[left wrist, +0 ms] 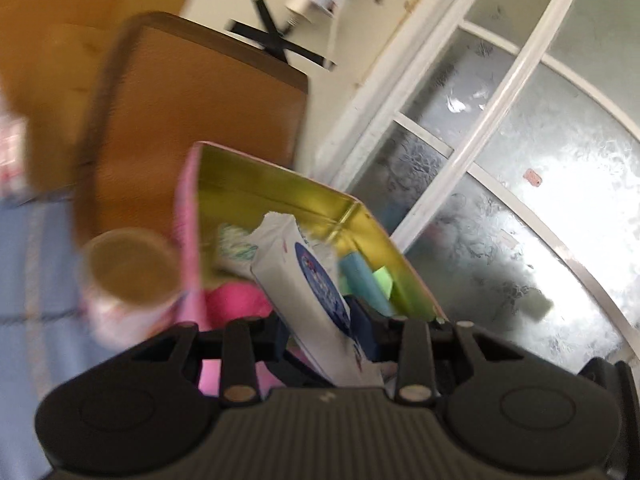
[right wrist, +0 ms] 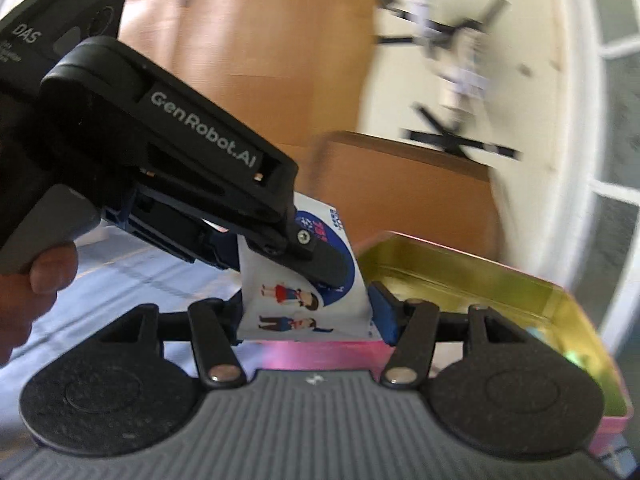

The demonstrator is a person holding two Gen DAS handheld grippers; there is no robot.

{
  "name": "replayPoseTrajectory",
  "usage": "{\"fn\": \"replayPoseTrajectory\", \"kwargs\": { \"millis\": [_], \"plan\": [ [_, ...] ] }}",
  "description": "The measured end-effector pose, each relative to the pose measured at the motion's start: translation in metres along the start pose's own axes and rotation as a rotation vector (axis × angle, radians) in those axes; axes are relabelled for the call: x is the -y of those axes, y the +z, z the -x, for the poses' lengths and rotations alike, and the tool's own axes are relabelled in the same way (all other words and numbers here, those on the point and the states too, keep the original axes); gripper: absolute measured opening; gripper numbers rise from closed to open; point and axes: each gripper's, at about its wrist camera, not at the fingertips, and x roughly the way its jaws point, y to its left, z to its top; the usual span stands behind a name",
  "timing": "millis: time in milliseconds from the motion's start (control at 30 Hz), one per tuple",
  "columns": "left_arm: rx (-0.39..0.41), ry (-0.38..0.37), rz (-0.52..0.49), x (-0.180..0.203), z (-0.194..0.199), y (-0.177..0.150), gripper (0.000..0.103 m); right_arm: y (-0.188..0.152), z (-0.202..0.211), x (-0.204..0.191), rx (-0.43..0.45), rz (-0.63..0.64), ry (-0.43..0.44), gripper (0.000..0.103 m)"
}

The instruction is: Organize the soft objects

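Left gripper clamps a white tissue pack, jaws narrow on it. Pack is soft, crinkled plastic with a blue round logo and cartoon figures, standing tilted toward 11 o'clock over the tin. Right gripper sits half open around the same pack; whether its pads press it, cannot tell. Pink tin box with gold inside lies at 12 o'clock, holding a blue sponge, a green sponge and a pink soft item. Paper cup stands at 9 o'clock, just beside the tin. Person's hand grips the left tool. Frames blurred.
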Motion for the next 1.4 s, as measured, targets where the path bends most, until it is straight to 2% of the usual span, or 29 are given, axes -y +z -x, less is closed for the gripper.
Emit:
{"fn": "replayPoseTrajectory", "kwargs": {
  "millis": [33, 67, 100, 167, 233, 267, 333, 400, 500, 567, 633, 700, 867, 967, 1067, 1300, 1400],
  "plan": [
    [-0.007, 0.016, -0.008, 0.003, -0.016, 0.007, 0.046, 0.000, -0.006, 0.012, -0.006, -0.024, -0.026, 0.063],
    [-0.009, 0.047, -0.021, 0.005, -0.028, 0.010, 0.049, -0.002, -0.015, 0.024, -0.014, -0.049, -0.064, 0.066],
    [-0.009, 0.090, -0.036, 0.007, -0.040, 0.013, 0.051, -0.004, -0.026, 0.036, -0.039, -0.066, -0.107, 0.075],
    [-0.024, 0.169, -0.063, 0.009, -0.060, 0.015, 0.051, -0.010, -0.044, 0.054, -0.102, -0.106, -0.173, 0.076],
    [-0.024, 0.216, -0.078, 0.011, -0.066, 0.012, 0.051, -0.016, -0.043, 0.067, -0.101, -0.168, -0.166, 0.076],
    [-0.019, 0.218, -0.088, 0.010, -0.063, 0.010, 0.052, -0.019, -0.037, 0.071, -0.088, -0.189, -0.157, 0.076],
    [-0.012, 0.249, -0.111, 0.013, -0.059, 0.004, 0.062, -0.023, -0.029, 0.071, -0.071, -0.196, -0.159, 0.076],
    [-0.013, 0.299, -0.127, 0.017, -0.054, 0.000, 0.066, -0.024, -0.021, 0.069, -0.053, -0.209, -0.171, 0.076],
    [0.001, 0.328, -0.157, 0.025, -0.039, -0.007, 0.072, -0.022, -0.009, 0.067, -0.016, -0.268, -0.170, 0.076],
    [0.024, 0.350, -0.184, 0.032, -0.023, -0.013, 0.082, -0.023, 0.006, 0.065, 0.007, -0.298, -0.181, 0.076],
    [0.057, 0.374, -0.206, 0.037, -0.009, -0.017, 0.099, -0.022, 0.016, 0.060, 0.023, -0.318, -0.193, 0.076],
    [0.084, 0.384, -0.218, 0.041, 0.007, -0.023, 0.102, -0.022, 0.027, 0.060, 0.036, -0.333, -0.205, 0.077],
    [0.080, 0.401, -0.197, 0.046, 0.040, -0.036, 0.103, -0.021, 0.055, 0.062, 0.076, -0.430, -0.248, 0.084],
    [0.055, 0.433, -0.183, 0.046, 0.052, -0.044, 0.103, -0.020, 0.065, 0.064, 0.076, -0.520, -0.233, 0.084],
    [0.038, 0.467, -0.191, 0.046, 0.064, -0.057, 0.103, -0.019, 0.071, 0.060, 0.057, -0.576, -0.215, 0.091],
    [0.114, 0.529, -0.183, 0.040, 0.095, -0.090, 0.103, -0.021, 0.081, 0.029, 0.009, -0.595, -0.176, 0.095],
    [0.119, 0.543, -0.176, 0.035, 0.105, -0.098, 0.103, -0.021, 0.085, 0.014, 0.004, -0.591, -0.173, 0.095]
  ]
}}
